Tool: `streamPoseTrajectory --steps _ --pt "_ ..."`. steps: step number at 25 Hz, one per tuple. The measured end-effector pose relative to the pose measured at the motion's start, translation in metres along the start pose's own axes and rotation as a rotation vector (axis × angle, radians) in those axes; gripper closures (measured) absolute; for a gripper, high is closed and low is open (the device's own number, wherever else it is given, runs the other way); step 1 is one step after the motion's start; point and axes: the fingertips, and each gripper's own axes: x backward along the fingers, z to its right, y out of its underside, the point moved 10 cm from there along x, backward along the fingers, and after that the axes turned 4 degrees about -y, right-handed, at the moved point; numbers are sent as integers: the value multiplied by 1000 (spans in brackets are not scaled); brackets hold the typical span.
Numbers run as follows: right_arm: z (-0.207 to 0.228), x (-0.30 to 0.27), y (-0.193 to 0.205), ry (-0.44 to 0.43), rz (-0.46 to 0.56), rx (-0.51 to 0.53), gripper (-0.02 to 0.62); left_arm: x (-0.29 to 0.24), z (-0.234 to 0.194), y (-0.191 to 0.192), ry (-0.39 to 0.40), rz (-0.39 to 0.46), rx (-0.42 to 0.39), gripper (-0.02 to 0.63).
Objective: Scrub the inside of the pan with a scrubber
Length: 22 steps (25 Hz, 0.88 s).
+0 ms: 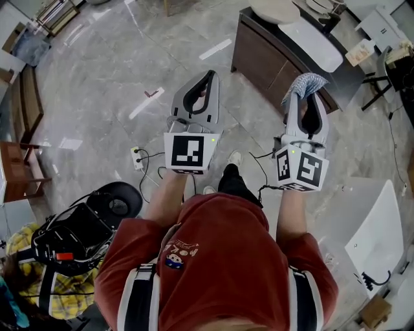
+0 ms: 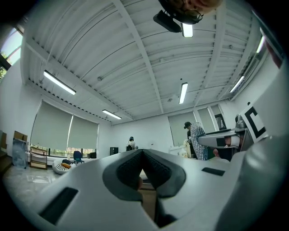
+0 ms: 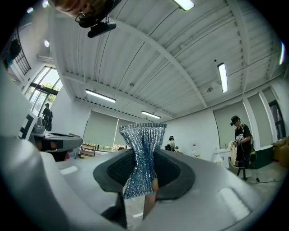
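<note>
Pinching a silvery mesh scrubber, the right gripper sits right of centre; the left gripper, centre frame, has its fingers closed together on nothing.

The head view looks steeply down from above the person, past a red shirt to the floor. The left gripper and right gripper are close below it. Each gripper view sits low, right behind its own fingers, tilted up at the ceiling. The right gripper view has the pinched scrubber near its lens. Both catch the head camera overhead and the other gripper at one edge.
</note>
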Motion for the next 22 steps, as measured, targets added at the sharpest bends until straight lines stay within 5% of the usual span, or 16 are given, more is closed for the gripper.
streamPoseTrajectory --steps 22 --pt "149 -119 55 82 -12 -109 439 -202 61 28 56 -62 -5 601"
